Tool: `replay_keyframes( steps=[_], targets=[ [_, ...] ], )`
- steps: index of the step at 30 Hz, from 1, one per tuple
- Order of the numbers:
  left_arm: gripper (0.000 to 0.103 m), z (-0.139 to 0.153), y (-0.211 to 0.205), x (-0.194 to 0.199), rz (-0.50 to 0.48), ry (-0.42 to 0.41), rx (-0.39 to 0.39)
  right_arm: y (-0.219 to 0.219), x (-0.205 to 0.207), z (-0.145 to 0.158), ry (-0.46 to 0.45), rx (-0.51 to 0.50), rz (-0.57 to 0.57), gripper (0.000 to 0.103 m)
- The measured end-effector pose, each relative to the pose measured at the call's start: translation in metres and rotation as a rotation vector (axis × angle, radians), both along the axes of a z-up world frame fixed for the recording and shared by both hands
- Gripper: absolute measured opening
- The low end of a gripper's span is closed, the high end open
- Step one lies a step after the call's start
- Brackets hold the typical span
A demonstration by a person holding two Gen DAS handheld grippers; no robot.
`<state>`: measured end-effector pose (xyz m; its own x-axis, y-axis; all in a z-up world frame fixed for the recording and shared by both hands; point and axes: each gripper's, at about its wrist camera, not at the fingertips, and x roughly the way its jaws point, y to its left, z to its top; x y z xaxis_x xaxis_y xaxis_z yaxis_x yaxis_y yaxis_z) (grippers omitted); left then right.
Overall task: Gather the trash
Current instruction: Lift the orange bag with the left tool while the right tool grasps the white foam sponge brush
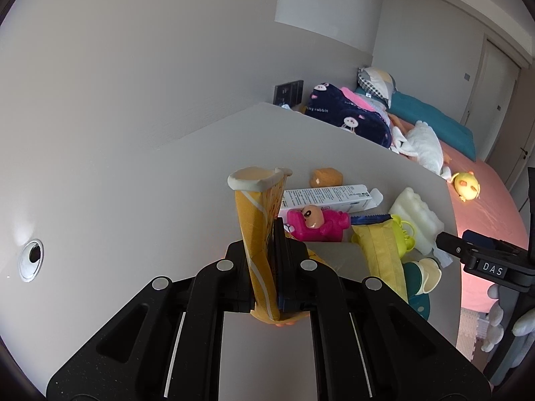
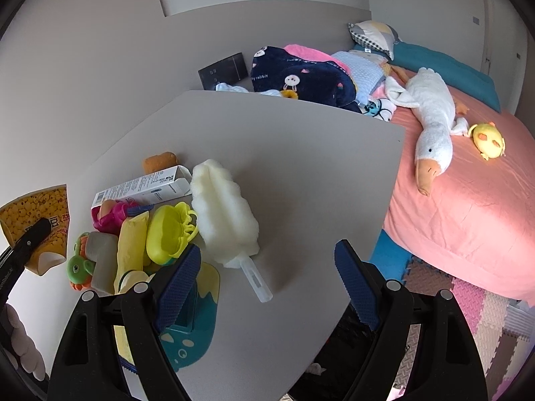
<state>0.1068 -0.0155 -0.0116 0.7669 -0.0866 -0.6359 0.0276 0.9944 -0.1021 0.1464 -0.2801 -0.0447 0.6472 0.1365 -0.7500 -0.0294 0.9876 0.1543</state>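
My left gripper is shut on a crushed yellow paper cup with a white rim, held upright above the grey table. The right wrist view shows the same cup at the far left, pinched by a black finger. My right gripper hangs open over the table's near corner with nothing between its blue pads. A fluffy white duster lies just ahead of its left pad. Trash in the pile includes a white carton box and a yellow wrapper.
The pile also holds a pink toy, a yellow-green shell toy, a green turtle toy, an orange lump and a teal dinosaur pouch. A pink bed with a goose plush adjoins the table on the right.
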Motion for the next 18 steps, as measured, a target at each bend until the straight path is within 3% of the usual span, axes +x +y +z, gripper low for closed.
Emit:
replay_keyframes(
  steps=[10,15,16,17,18],
  targets=[
    [0.007,-0.004,0.012,0.005,0.029,0.017,-0.01,0.009,0.026,-0.008,0.0,0.021,0.027,0.075],
    [0.007,-0.006,0.015,0.005,0.03,0.026,-0.014,0.012,0.039,-0.015,0.02,0.065,0.044,0.06],
    [0.007,-0.006,0.016,0.006,0.03,0.027,-0.016,0.012,0.041,-0.017,0.028,0.078,0.052,0.049],
    [0.007,-0.006,0.016,0.005,0.031,0.026,-0.016,0.013,0.042,-0.018,0.037,0.09,0.06,0.033],
    [0.007,-0.005,0.017,0.005,0.031,0.025,-0.018,0.013,0.042,-0.018,0.032,0.078,0.049,0.032]
  ],
)
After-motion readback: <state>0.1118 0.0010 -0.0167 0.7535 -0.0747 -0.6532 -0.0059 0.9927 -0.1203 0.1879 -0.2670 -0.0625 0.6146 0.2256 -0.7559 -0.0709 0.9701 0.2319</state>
